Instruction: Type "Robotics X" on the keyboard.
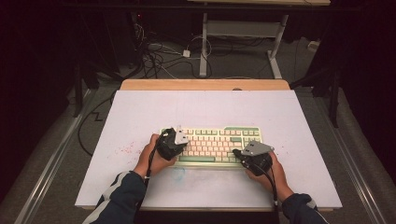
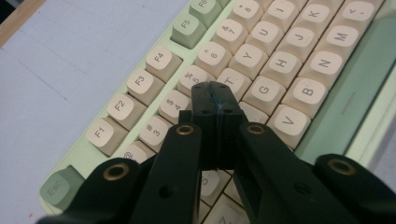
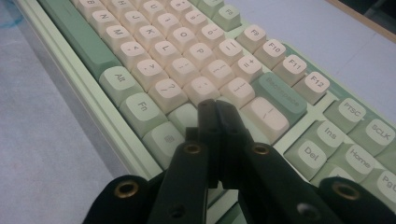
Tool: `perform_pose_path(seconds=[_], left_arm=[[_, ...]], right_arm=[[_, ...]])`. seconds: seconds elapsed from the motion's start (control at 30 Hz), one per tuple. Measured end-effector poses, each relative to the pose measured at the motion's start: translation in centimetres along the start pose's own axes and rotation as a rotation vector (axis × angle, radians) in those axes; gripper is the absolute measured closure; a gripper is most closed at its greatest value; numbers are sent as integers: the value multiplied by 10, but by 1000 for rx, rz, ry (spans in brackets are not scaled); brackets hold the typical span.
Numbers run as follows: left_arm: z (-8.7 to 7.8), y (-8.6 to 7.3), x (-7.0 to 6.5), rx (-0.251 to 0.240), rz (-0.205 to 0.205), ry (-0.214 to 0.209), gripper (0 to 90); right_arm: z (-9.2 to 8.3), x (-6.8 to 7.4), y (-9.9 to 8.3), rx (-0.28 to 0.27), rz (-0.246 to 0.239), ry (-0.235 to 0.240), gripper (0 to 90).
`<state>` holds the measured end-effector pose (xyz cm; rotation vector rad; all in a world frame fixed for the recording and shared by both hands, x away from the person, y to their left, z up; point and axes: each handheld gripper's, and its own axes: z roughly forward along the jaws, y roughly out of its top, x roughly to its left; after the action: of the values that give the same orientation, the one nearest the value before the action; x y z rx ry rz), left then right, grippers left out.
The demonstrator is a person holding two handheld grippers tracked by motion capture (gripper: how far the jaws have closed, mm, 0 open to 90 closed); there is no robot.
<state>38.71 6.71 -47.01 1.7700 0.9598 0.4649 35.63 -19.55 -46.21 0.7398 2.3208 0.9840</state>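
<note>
The left gripper [image 2: 215, 91] is seen at frame centre, jaws pressed together, above the keyboard [image 2: 261, 70] near the T key [image 2: 233, 80].

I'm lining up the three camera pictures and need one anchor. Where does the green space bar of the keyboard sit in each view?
High view: the space bar lies on the keyboard's near row, between the left gripper and the right gripper.
Left gripper view: it is the long green bar at the right edge, beside V, B, N.
Right gripper view: it runs down from the upper left, ending at the Alt key.
Shared landmark: the keyboard.
</note>
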Motion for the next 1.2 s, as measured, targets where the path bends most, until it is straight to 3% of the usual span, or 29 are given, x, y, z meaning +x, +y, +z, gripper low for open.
perform_pose_path(seconds=[0.77,0.93,1.2], left_arm=[[8,4,-2,-3,-6,-3,865],[9,1,-3,16,-5,-9,868],[4,5,-2,-15,5,-2,851]], right_arm=[[0,0,0,-2,2,1,900],[0,1,0,-2,4,3,900],[0,1,0,-1,0,2,900]])
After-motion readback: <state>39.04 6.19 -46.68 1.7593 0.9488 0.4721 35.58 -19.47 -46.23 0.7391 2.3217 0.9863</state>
